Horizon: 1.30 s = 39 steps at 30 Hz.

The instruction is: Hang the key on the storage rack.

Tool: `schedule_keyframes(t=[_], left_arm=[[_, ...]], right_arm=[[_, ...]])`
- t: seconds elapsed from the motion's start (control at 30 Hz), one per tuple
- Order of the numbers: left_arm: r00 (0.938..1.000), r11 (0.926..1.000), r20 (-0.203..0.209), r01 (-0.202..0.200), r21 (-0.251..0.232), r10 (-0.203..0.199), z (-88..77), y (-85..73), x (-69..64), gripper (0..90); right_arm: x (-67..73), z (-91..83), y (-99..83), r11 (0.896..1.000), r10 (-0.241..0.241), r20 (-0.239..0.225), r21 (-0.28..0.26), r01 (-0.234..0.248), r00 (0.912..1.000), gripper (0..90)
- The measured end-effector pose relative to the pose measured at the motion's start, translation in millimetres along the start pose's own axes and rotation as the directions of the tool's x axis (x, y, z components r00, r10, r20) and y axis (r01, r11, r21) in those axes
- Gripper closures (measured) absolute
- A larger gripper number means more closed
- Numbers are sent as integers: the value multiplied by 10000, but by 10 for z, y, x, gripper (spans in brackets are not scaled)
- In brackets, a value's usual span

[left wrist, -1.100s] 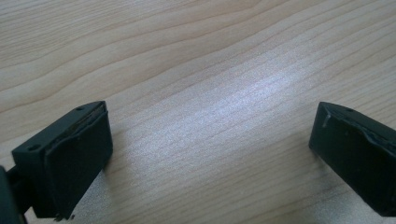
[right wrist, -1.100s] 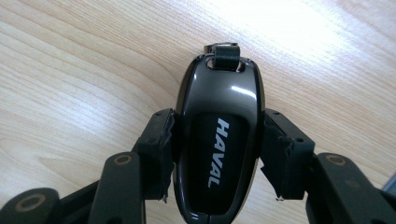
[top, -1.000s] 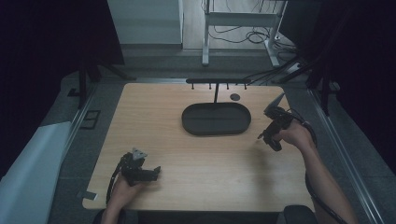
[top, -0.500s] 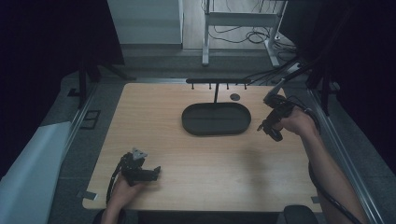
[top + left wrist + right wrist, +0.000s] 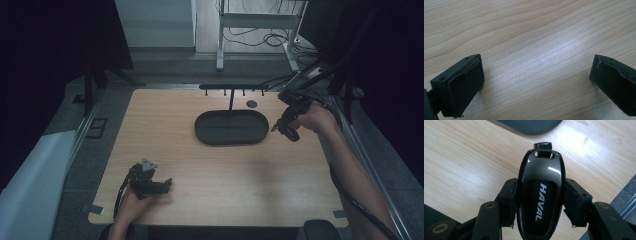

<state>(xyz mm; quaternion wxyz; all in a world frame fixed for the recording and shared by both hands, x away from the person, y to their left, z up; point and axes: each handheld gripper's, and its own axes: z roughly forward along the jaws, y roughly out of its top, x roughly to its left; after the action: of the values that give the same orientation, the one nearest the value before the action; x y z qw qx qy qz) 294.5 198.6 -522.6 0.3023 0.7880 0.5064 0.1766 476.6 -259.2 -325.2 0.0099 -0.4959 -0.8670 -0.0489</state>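
Your right gripper point(image 5: 540, 202) clamps a glossy black HAVAL key fob point(image 5: 540, 195) near the dark oval tray point(image 5: 231, 127); your left gripper point(image 5: 536, 82) rests wide open and empty on the wooden table point(image 5: 529, 30).

The high view looks forward and down over the whole bench point(image 5: 210, 165). Both gripper views sit close above its wood, looking along their tongs.

Two black hand-held tools are seen, the left tool point(image 5: 167, 184) topped by a grey three-cornered plate and fitted with blocky jaws, the right tool point(image 5: 281, 126) built with round bolts at its jaw pivots and trailed by a black cable.
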Motion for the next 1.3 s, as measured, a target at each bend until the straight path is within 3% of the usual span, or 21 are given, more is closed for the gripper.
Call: schedule_keyframes(t=[0.13,0.43,1.03,1.3], left_arm=[[10000,10000,-1,5,-3,-5,0,0,0,0],[10000,10000,2,15,4,-15,0,-1,-2,0],[10000,10000,-9,15,-11,-15,1,-2,-3,0],[10000,10000,-10,18,-10,-18,1,-2,-3,0]], right_arm=[[25,-173,106,9999,-25,-170,-136,23,9999,485],[103,-351,313,9998,-130,-270,-143,126,9996,485],[232,-550,725,9995,-91,-259,-289,83,9996,486],[178,-624,823,9991,281,19,-311,-281,9996,486]])
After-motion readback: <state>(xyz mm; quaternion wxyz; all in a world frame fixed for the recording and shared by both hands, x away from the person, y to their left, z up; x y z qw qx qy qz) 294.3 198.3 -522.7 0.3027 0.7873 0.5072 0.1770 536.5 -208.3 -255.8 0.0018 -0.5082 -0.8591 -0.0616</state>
